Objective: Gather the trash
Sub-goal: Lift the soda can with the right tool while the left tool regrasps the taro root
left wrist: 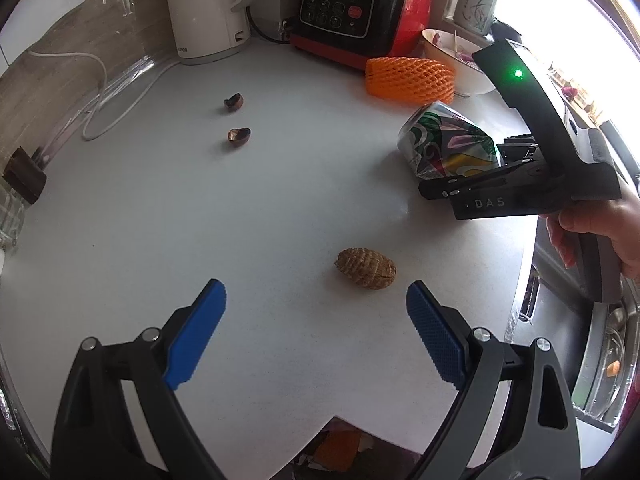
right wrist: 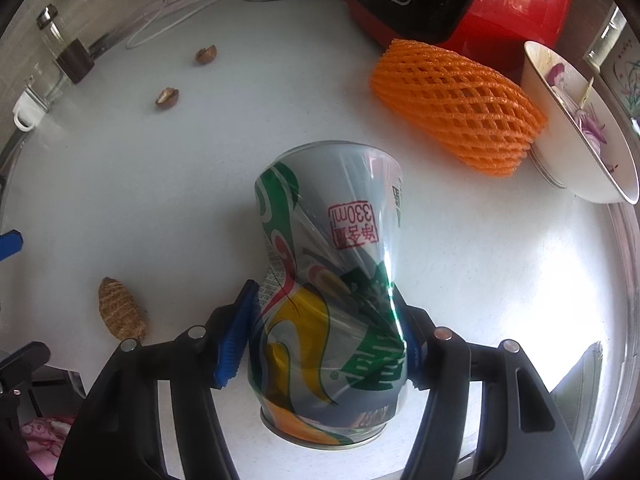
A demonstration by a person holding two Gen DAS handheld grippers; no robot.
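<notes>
Item: crushed 330 ml drink can point(right wrist: 328, 292), silver with green, yellow and red print, pinched at its dented waist between the blue pads of the right gripper point(right wrist: 324, 336); its long axis ran straight forward along the fingers, base rim toward the camera and far end pointing at the back of the white countertop point(left wrist: 200, 220). From the left wrist view the same can point(left wrist: 448, 144) lay low over the counter at that view's right, whether resting or lifted clear could not be told. Item: brown ribbed husk point(left wrist: 366, 269) (possibly a scrap of corn cob; not certain), lying loose on the counter just ahead of the left gripper point(left wrist: 316, 300), slightly right of its centre line and near the right pad, long axis roughly crosswise to the fingers. The left gripper stood spread wide and held nothing. It was clearly the nearer tool to this piece, the right one being occupied; a small shift rightward and forward would probably bring the husk between the pads. Items: two nut shell halves point(left wrist: 239, 135) and point(left wrist: 234, 101), well ahead and to the left, apart from each other. Item: orange foam fruit net point(right wrist: 456, 108), beside a patterned bowl point(right wrist: 580, 128) and a red Joyoung blender base point(left wrist: 360, 12). White kettle point(left wrist: 208, 8) at rear.
</notes>
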